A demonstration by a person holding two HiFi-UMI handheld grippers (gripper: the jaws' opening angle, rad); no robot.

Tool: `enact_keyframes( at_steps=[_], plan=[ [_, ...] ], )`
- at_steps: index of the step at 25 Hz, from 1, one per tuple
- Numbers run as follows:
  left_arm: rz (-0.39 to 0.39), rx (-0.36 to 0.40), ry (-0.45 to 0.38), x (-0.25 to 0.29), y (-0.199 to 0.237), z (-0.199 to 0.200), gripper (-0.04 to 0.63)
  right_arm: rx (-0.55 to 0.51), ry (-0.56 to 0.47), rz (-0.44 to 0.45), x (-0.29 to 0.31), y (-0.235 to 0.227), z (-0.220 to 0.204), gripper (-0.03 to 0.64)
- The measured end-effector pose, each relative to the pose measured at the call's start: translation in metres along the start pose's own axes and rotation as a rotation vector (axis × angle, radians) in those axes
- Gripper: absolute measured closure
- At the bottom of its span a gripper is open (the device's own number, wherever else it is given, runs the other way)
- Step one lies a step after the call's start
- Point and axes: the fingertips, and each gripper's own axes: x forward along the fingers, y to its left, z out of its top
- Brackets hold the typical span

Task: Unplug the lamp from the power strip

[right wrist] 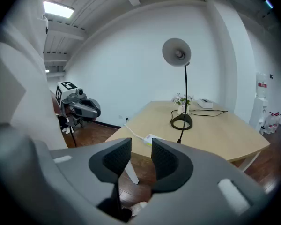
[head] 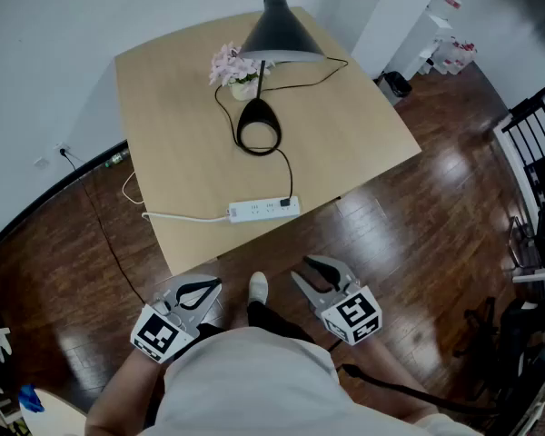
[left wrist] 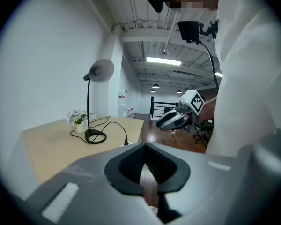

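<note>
Holding both tools low over the wooden floor (head: pixel 418 234), we stand at the near corner of the table (head: pixel 363 125), well short of anything on it. Our left tool (head: pixel 211 286) has its jaws pressed together with nothing between them; its own view (left wrist: pixel 147 165) shows the pads meeting in a line. Our right tool (head: pixel 309 267) has its jaws spread a little, and in its own view (right wrist: pixel 140 156) the gap holds only floor and table edge.

We see the power strip (head: pixel 263 209) lying white along the table's near edge, with the lamp's black plug (head: pixel 289 203) seated at its right end. From there the black cord (head: pixel 289 166) curves back to the round base of the lamp (head: pixel 274 25), which stands upright beside a small pot of pink flowers (head: pixel 236 69). A white cable (head: pixel 177 216) leaves the strip's left end and drops off the table.
</note>
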Motion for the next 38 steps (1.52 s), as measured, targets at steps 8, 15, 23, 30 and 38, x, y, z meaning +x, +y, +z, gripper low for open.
enact_keyframes(
  at_steps=[8, 15, 23, 30, 38],
  plan=[
    [-0.022, 0.080, 0.037, 0.101, 0.070, 0.015, 0.591, -0.013, 0.077, -0.004, 0.065, -0.097, 0.000, 0.477],
    [-0.109, 0.083, 0.184, 0.165, 0.097, -0.022, 0.591, 0.085, 0.149, -0.057, 0.109, -0.131, -0.013, 0.477],
    [-0.149, 0.111, 0.355, 0.211, 0.117, -0.067, 0.591, 0.158, 0.238, -0.103, 0.144, -0.153, -0.036, 0.477],
    [-0.176, 0.179, 0.435, 0.223, 0.124, -0.086, 0.591, 0.173, 0.267, -0.147, 0.163, -0.159, -0.041, 0.522],
    [-0.159, 0.158, 0.440, 0.224, 0.124, -0.086, 0.591, 0.157, 0.276, -0.189, 0.163, -0.159, -0.041, 0.526]
  ],
)
